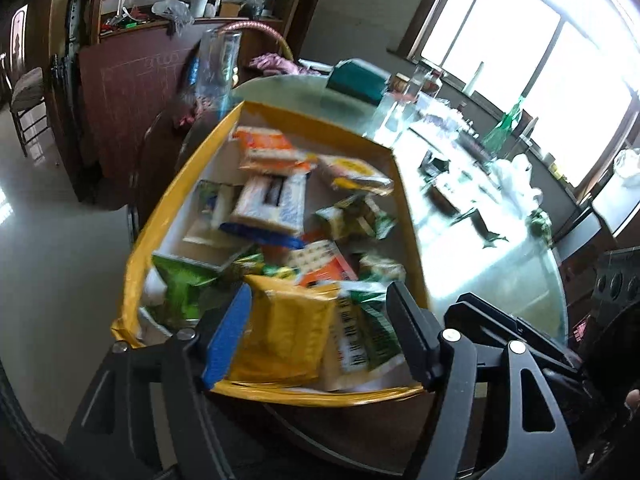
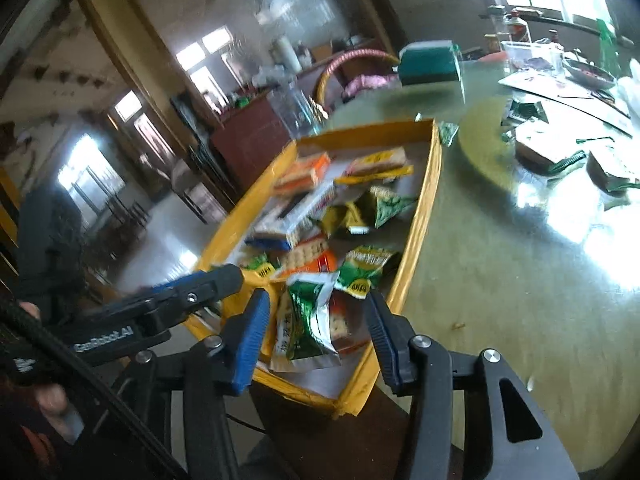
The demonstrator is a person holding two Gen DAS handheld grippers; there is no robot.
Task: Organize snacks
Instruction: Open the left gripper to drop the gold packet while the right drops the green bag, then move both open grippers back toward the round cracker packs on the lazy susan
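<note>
A shallow cardboard box with yellow-taped walls (image 1: 306, 121) (image 2: 425, 216) sits at the table's edge and holds several snack packets. My left gripper (image 1: 320, 334) hangs over its near end with the jaws apart. A yellow packet (image 1: 282, 336) and a green-and-white packet (image 1: 362, 340) lie between the fingers, and the pads do not press on them. My right gripper (image 2: 316, 340) is also open over the box's near corner. A green-and-white foil packet (image 2: 308, 326) lies loose between its fingers. Orange cracker packs (image 1: 266, 148) (image 2: 306, 174) and a blue-and-white pack (image 1: 268, 204) lie further back.
The box rests on a round glass-topped table (image 2: 500, 280). A teal box (image 2: 430, 62), glass jars (image 1: 400, 108), a clear tub (image 2: 532, 54) and loose green wrappers (image 2: 560, 160) stand beyond it. A clear tall container (image 1: 216, 68) stands behind the box. Floor and a chair (image 1: 26, 96) lie to the left.
</note>
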